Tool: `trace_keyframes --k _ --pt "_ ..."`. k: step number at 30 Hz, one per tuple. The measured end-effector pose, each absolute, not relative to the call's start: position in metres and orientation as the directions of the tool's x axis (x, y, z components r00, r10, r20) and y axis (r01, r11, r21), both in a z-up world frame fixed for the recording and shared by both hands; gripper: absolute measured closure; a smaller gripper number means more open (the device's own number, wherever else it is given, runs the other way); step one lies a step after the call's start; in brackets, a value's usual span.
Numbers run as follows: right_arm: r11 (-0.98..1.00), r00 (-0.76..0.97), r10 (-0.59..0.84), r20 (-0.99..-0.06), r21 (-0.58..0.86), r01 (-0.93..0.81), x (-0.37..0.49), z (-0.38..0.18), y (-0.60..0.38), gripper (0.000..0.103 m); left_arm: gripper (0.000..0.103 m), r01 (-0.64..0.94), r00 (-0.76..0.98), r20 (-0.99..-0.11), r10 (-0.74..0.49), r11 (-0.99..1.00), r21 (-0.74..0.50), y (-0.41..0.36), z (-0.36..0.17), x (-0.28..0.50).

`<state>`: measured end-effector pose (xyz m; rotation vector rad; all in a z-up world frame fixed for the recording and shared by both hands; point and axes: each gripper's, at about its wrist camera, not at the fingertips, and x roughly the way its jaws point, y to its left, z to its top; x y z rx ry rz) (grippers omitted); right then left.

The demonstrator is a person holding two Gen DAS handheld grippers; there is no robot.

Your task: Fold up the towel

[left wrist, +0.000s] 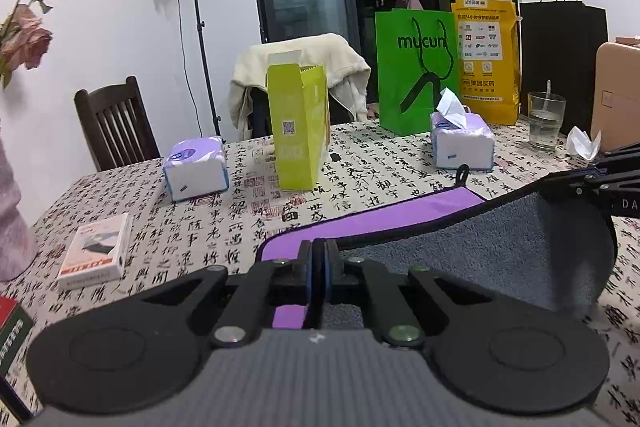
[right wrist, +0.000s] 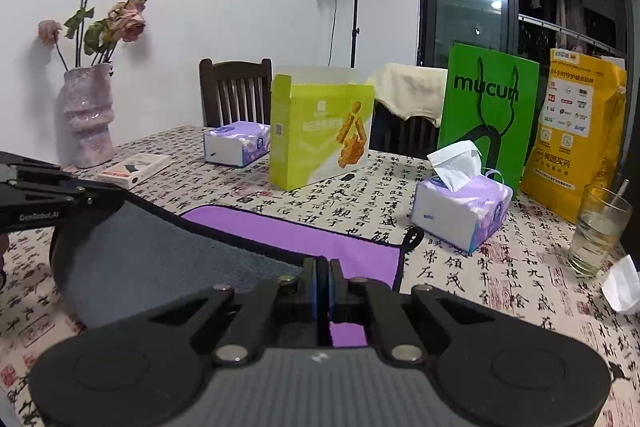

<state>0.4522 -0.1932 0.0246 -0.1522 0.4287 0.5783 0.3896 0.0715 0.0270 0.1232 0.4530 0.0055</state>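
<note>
The towel (left wrist: 400,215) is purple on one face and grey (left wrist: 480,247) on the other, with a black edge and a small hanging loop. It lies on the calligraphy tablecloth. My left gripper (left wrist: 319,251) is shut on its near black edge, and the grey side is lifted and curling over the purple. In the right wrist view my right gripper (right wrist: 322,267) is shut on the same edge of the towel (right wrist: 312,235). Each view shows the other gripper's fingers (left wrist: 600,183) (right wrist: 60,191) pinching the raised fold.
On the table stand a lime box (left wrist: 298,131), two tissue packs (left wrist: 196,167) (left wrist: 460,143), a green bag (left wrist: 416,71), a yellow bag (left wrist: 488,59), a water glass (right wrist: 596,227), a small white box (left wrist: 96,251) and a flower vase (right wrist: 86,115). Chairs stand behind.
</note>
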Motion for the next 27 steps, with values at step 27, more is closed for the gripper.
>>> trace_keyframes --k 27 --pt "0.828 0.688 0.48 -0.544 0.022 -0.56 0.594 0.012 -0.158 0.098 0.096 0.039 0.818 -0.575 0.01 0.997 0.073 0.11 0.005 0.525"
